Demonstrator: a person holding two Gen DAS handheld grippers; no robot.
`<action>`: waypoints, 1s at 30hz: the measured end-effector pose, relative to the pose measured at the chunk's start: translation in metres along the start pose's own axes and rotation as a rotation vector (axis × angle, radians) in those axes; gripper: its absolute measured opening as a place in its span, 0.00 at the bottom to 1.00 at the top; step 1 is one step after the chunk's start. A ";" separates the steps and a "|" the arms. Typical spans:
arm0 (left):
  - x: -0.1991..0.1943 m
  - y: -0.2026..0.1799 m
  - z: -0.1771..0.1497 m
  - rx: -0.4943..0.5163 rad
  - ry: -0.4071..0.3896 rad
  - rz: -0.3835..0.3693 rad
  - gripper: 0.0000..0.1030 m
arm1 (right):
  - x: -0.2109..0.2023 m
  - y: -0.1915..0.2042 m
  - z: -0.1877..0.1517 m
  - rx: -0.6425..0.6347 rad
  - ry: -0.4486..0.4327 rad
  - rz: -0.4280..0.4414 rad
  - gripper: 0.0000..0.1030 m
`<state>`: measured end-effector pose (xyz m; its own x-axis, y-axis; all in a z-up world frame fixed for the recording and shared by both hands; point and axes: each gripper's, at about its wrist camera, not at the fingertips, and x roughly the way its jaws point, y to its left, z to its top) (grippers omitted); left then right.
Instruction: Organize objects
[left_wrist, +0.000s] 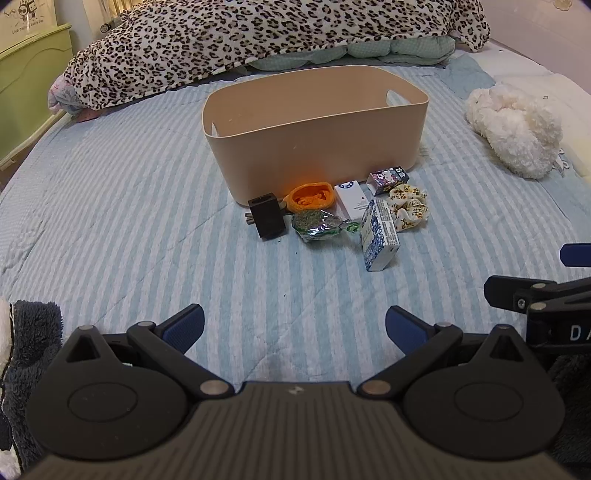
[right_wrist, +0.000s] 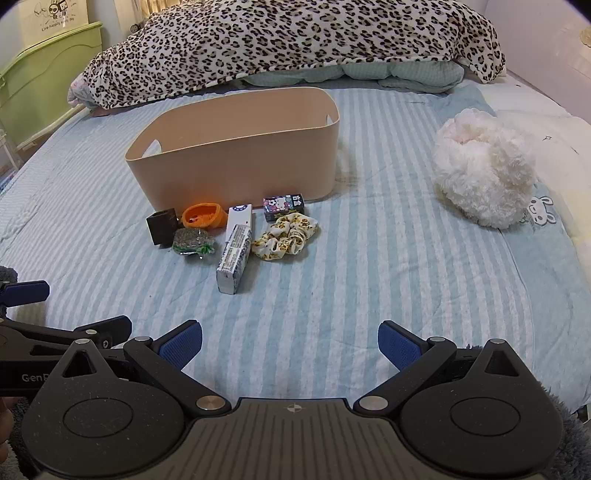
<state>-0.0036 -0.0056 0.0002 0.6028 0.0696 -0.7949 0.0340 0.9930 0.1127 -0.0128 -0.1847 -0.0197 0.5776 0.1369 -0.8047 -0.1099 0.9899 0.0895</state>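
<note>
Both the left hand-held gripper (left_wrist: 294, 328) and right hand-held gripper (right_wrist: 290, 341) hover released and empty above a striped bed (right_wrist: 369, 280), nothing yet picked up. Small objects, among them a blue-patterned box (right_wrist: 233, 260) and floral scrunchie (right_wrist: 285, 237), lie just before the beige bin (right_wrist: 236, 162); reaching forward seems next. A leopard-print blanket (right_wrist: 295, 40) lies behind.

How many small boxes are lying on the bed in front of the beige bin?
3. The white box lies mid-cluster; the blue-patterned box sits nearest the camera; the cartoon box rests beside the beige bin, above the scrunchie. More may hide inside the bin.
</note>
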 end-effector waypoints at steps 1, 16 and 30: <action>0.000 0.000 0.000 0.000 0.000 0.000 1.00 | 0.000 0.001 0.000 -0.001 0.001 -0.001 1.00; -0.001 0.000 0.001 0.005 0.001 -0.002 1.00 | 0.002 0.003 0.000 -0.008 0.007 -0.002 1.00; 0.000 0.001 0.003 0.011 -0.001 -0.010 1.00 | 0.005 0.003 0.004 -0.004 0.010 -0.005 1.00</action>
<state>-0.0010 -0.0046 0.0018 0.6035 0.0595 -0.7951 0.0490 0.9926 0.1114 -0.0070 -0.1804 -0.0207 0.5704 0.1319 -0.8107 -0.1107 0.9904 0.0832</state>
